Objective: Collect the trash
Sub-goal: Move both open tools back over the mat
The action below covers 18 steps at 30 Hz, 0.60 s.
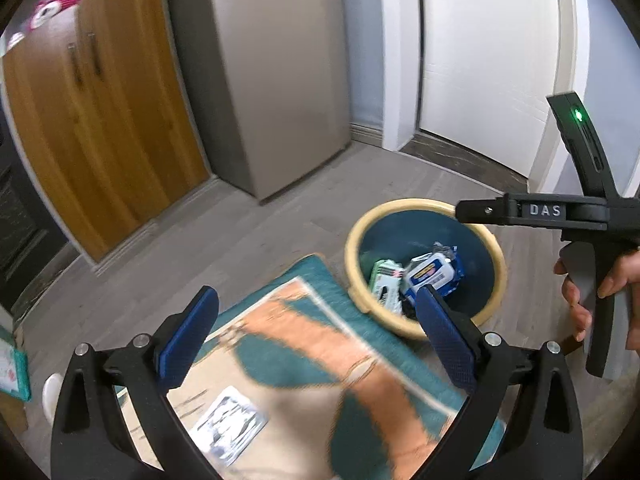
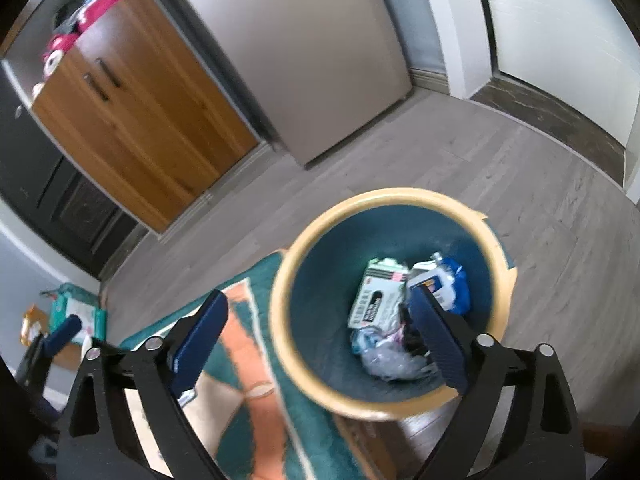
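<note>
Both grippers hang over the floor by the round teal bin with the cream rim (image 2: 280,320). My right gripper (image 2: 318,344) has its blue-padded fingers spread wide with nothing between them; its right pad sits over the bin's mouth, its left pad over the teal, orange and cream patterned rug (image 2: 248,396). My left gripper (image 1: 316,340) is also spread wide and empty above that rug.

Inside the bin, in the right wrist view, a white and green printed packet (image 2: 376,300) lies with its long axis running from about 1 o'clock to 7 o'clock. A blue and white wipes pack (image 2: 444,284) lies touching it at its 3 o'clock side, and crumpled clear plastic (image 2: 388,360) sits at the packet's 6 o'clock.

One piece remains outside: a flat silver printed wrapper (image 1: 228,428) lies on the rug at 7 o'clock from the left gripper's fingers, long axis running roughly 1 to 7 o'clock, though blur makes its print unreadable. In the left wrist view the right gripper's black body is at 3 o'clock, in a hand (image 1: 600,292).
</note>
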Motion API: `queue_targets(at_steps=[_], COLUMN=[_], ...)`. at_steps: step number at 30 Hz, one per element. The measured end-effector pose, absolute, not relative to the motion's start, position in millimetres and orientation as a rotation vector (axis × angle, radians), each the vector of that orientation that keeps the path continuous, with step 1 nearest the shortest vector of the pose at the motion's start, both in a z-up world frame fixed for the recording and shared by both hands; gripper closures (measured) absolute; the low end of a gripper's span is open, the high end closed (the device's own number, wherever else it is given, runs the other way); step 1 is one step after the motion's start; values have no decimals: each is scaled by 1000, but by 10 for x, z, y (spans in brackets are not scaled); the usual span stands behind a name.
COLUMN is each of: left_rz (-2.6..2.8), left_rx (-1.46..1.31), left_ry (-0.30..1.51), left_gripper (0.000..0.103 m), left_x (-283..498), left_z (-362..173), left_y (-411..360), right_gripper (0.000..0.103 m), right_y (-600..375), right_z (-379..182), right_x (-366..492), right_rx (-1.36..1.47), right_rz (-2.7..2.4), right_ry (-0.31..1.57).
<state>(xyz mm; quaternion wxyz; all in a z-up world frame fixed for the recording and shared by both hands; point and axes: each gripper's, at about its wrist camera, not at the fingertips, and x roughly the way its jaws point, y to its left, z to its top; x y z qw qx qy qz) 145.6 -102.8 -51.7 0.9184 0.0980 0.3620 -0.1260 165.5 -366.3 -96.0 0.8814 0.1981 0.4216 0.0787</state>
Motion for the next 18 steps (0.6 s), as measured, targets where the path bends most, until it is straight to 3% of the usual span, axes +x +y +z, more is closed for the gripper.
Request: queue_targets(at_steps=[6, 18], left_rz=[-169, -19], left_rx=[149, 12], left_ry=[731, 768], left_gripper=[6, 6], left_x=[1105, 760], left_z=[-362, -588], left_y=[-516, 335], right_gripper=[6, 6], right_y=[-3297, -2720], right_z=[-883, -996], right_x=[1402, 1068], right_rx=[339, 205], right_rz=[193, 227], right_ry=[881, 930])
